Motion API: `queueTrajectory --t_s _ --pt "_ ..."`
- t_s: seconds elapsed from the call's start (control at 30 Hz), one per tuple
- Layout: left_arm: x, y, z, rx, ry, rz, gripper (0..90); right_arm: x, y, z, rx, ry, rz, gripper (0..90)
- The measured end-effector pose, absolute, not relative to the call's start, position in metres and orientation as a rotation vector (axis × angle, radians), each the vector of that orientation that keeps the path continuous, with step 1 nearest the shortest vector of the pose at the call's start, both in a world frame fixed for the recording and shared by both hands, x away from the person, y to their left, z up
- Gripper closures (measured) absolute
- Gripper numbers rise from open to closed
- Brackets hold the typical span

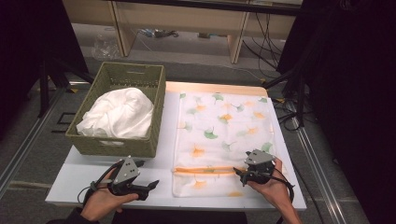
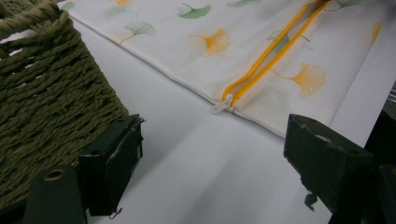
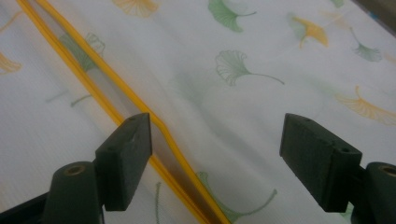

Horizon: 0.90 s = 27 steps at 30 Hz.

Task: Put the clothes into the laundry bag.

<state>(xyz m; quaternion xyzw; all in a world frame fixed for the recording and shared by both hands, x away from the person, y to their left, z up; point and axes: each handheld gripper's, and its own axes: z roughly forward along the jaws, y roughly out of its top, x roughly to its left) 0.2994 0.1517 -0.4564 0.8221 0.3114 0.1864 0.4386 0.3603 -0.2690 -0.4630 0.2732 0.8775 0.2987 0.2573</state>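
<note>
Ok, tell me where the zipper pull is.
In the left gripper view, the zipper pull lies on the white table at the bag's left edge, ahead of the open left gripper.

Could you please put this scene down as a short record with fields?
surface: white table
bag: flat leaf-print bag, orange zipper open near its front edge
zipper pull: at the bag's left end
basket: green woven basket holding white cloth, left of the bag
left gripper: open, over bare table
right gripper: open, above the zipper
</note>
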Motion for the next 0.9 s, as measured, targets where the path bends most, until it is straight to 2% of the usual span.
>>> queueTrajectory --t_s 0.2,0.4,0.53,0.8,0.9 --pt "0.301 0.153 -0.458 2.041 0.779 0.455 19.0 0.370 -0.262 -0.469 0.727 2.448 0.776 29.8" --pt "0.299 0.156 -0.457 2.070 0.762 0.464 19.0 0.375 -0.253 -0.470 0.616 2.489 0.630 46.4" --pt "0.300 0.155 -0.458 2.059 0.757 0.440 18.9 0.385 -0.252 -0.472 0.619 2.492 0.591 51.5" --pt "0.302 0.156 -0.460 2.096 0.761 0.448 18.9 0.403 -0.244 -0.473 0.635 2.449 0.562 55.6" --pt "0.301 0.156 -0.459 2.078 0.762 0.446 18.9 0.408 -0.242 -0.474 0.639 2.456 0.568 61.5"
